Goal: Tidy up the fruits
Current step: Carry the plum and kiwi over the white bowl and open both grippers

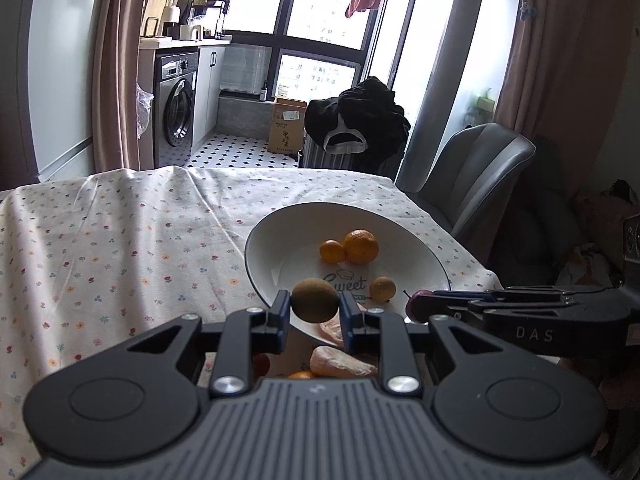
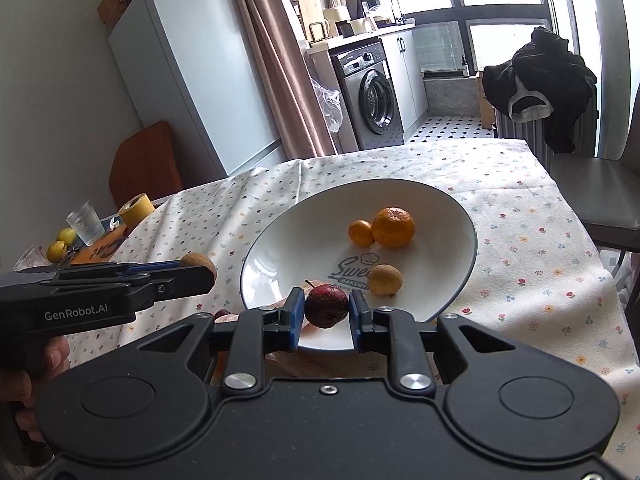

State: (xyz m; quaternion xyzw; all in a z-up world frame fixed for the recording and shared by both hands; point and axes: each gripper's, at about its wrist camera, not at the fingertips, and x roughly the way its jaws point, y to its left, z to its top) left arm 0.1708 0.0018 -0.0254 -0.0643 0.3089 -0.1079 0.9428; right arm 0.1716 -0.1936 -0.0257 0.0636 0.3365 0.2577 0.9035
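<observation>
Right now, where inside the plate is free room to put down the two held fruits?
The plate's left half is bare, from the rim to the small orange. The right side is crowded: big orange and yellowish fruit.

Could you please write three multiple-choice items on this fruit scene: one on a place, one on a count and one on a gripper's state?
1. Where does the small yellowish round fruit lie?
A. On the flowered tablecloth
B. In the white round plate with the dark rim
C. On the grey chair

2. How many orange citrus fruits lie in the plate?
A. Two
B. Four
C. None

3. What is the state of the right gripper?
A. Open and empty
B. Shut on a glass
C. Shut on the dark red round fruit

Answers:
1 B, as it lies beside the printed bakery wording inside the rim.
2 A, as a large orange fruit and a smaller orange fruit lie side by side.
3 C, as both blue pads press on the red fruit's sides.
</observation>
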